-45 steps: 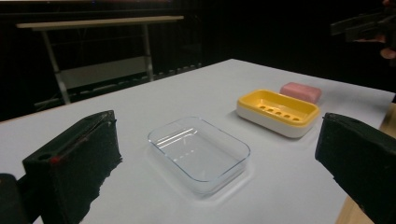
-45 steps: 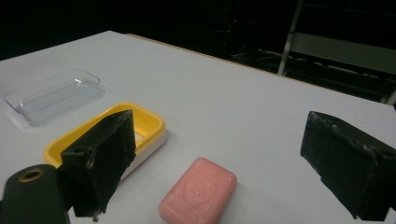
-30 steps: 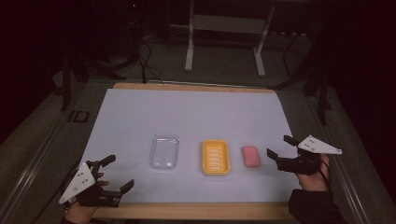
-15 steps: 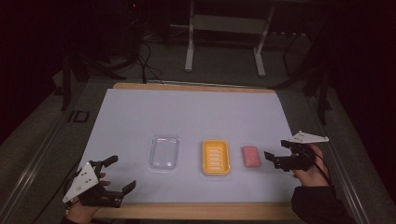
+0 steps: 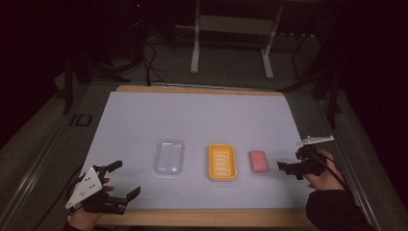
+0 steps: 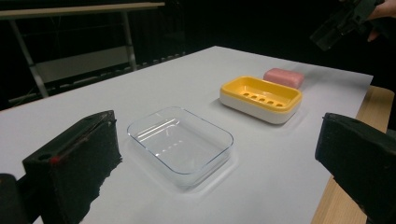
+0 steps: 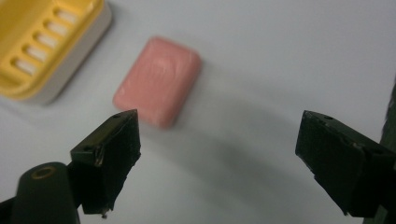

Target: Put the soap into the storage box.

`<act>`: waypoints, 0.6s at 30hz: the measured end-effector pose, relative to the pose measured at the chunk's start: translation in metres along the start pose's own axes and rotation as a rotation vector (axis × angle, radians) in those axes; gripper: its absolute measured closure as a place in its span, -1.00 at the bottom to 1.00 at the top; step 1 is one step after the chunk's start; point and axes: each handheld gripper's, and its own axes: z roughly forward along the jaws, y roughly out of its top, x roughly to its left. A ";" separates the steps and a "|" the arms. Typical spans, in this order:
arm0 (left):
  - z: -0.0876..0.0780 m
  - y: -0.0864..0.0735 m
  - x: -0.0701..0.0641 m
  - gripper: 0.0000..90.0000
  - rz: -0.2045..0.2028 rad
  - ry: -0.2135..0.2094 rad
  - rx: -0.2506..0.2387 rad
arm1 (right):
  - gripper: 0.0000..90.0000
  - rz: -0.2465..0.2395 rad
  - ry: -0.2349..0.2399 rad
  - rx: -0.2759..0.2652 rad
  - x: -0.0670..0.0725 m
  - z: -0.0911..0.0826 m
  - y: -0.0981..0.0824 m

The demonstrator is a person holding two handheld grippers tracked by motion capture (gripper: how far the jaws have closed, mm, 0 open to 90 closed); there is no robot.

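The right gripper (image 5: 284,167) has tipped down toward the pink rectangular soap bar (image 5: 259,160) – jaws spread wide, nothing between them – so a pickup looks imminent. The bar lies flat beside the yellow slotted plastic soap dish (image 5: 222,162). The left gripper (image 5: 125,179) waits, jaws apart and empty.

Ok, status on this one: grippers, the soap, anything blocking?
Right gripper open, just short of the pink soap bar. Left gripper open, idle. Soap flat beside the yellow soap dish. Path clear.
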 end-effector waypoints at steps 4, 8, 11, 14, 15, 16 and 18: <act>0.000 0.000 0.000 -1.00 0.005 -0.003 0.005 | -0.69 0.009 0.002 0.101 0.001 0.005 -0.002; 0.001 0.000 -0.001 -1.00 0.008 -0.004 0.008 | -0.66 0.037 0.017 0.167 -0.001 0.008 -0.004; 0.001 0.000 -0.001 -1.00 0.009 -0.004 0.011 | -0.63 0.067 0.022 0.211 -0.003 0.009 -0.004; 0.001 0.000 -0.001 -1.00 0.010 -0.004 0.012 | -0.62 0.073 0.020 0.241 -0.002 0.010 -0.005; 0.002 0.000 -0.001 -1.00 0.011 -0.005 0.013 | -0.61 0.083 0.023 0.264 -0.002 0.010 -0.005; 0.002 0.000 -0.002 -1.00 0.012 -0.005 0.014 | -0.59 0.088 0.024 0.296 -0.001 0.010 -0.006; 0.002 0.000 -0.002 -1.00 0.012 -0.006 0.016 | -0.59 0.088 0.024 0.336 0.000 0.012 -0.007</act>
